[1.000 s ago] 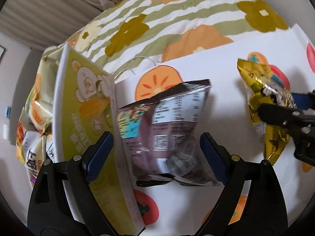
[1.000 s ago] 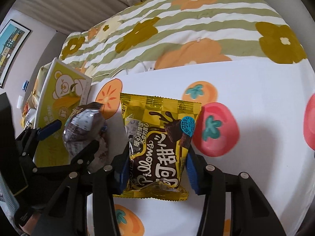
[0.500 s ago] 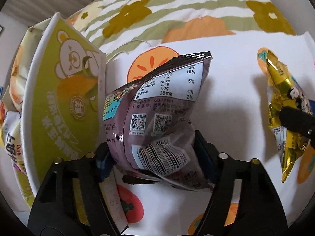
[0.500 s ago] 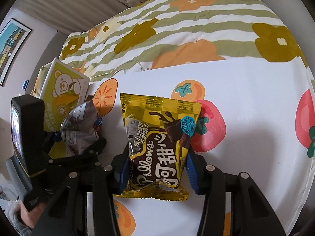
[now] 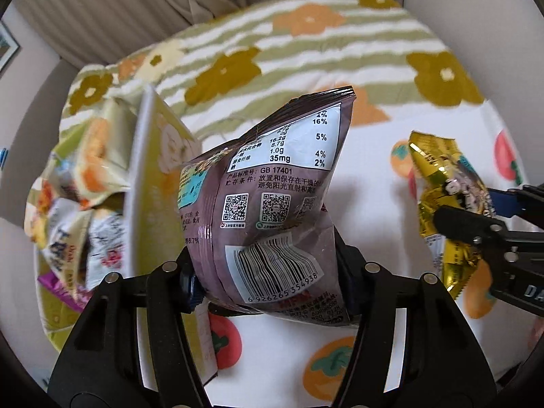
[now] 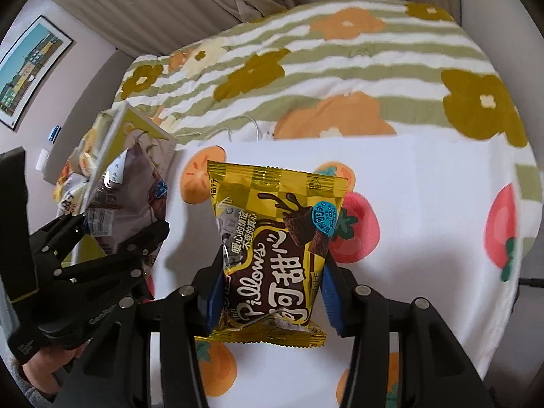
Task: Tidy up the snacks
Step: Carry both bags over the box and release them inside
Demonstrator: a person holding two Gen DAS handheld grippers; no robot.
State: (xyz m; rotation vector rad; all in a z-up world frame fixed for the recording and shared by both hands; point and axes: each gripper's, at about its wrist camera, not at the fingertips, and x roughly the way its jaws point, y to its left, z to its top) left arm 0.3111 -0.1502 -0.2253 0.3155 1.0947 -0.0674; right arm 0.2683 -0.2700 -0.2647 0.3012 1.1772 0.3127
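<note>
The left gripper (image 5: 268, 289) was pinching the lower part of a purple snack bag (image 5: 272, 204), its two fingers pressed in against the bag's sides so the foil bulged between them. The bag stood upright in the grip with its back panel, barcode and nutrition table facing the camera, lifted clear of the white cloth (image 5: 367, 183) printed with orange and red fruit. Just left of it stood a yellow-green box (image 5: 153, 190) with a bear picture, its flap raised, at the left edge of the cloth. Beyond the box lay a heap of other snack packets (image 5: 71, 224).

The right gripper (image 6: 272, 292) was clamped on a yellow chocolate snack bag (image 6: 275, 238), blue pads (image 6: 215, 292) squeezing its lower half from both sides. That bag also hung upright above the cloth, over the middle of it, front label toward the camera. From the left wrist view the same yellow bag (image 5: 442, 197) showed at the right, well apart from the purple one. Behind the cloth's far edge lay a striped bedcover (image 6: 340, 68) with flower shapes, and a framed picture (image 6: 27, 68) hung on the wall at the left.
</note>
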